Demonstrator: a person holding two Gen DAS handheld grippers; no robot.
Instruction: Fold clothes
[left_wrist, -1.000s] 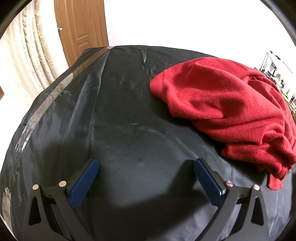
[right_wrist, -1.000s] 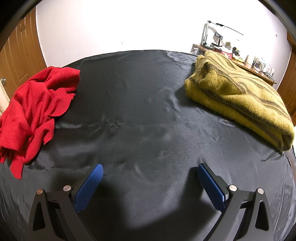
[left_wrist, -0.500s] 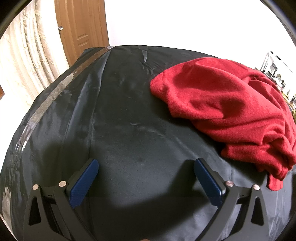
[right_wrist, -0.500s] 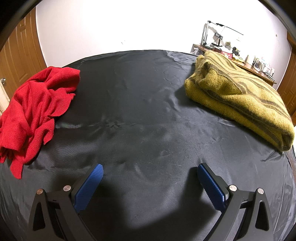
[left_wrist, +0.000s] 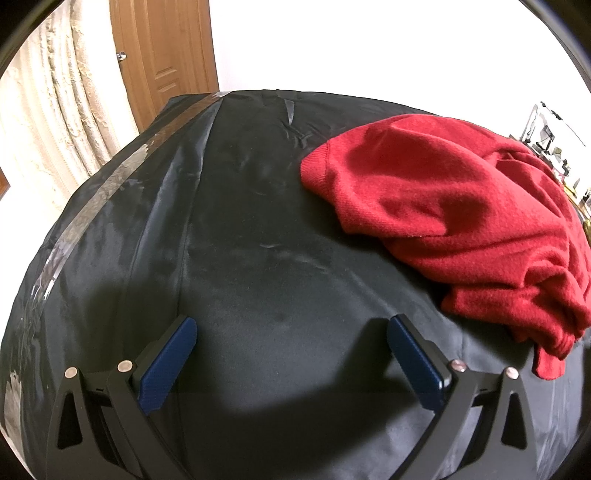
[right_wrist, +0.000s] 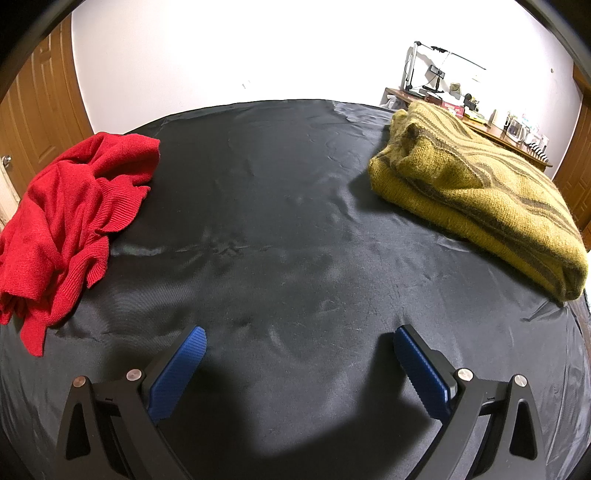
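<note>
A crumpled red sweater (left_wrist: 458, 218) lies on the black sheet (left_wrist: 240, 240), to the right of and beyond my left gripper (left_wrist: 291, 328), which is open with nothing between its blue pads. Seen from the right wrist, the same red sweater (right_wrist: 70, 225) is bunched at the far left. A mustard striped sweater (right_wrist: 480, 199) lies folded at the right. My right gripper (right_wrist: 299, 339) hangs open over bare black sheet (right_wrist: 277, 221) between the two garments, touching neither.
Shiny tape (left_wrist: 99, 195) runs along the sheet's left edge. A wooden door (left_wrist: 162, 55) and a cream curtain (left_wrist: 48, 122) stand beyond it. At the back right a wooden desk (right_wrist: 480, 122) holds a lamp and small items.
</note>
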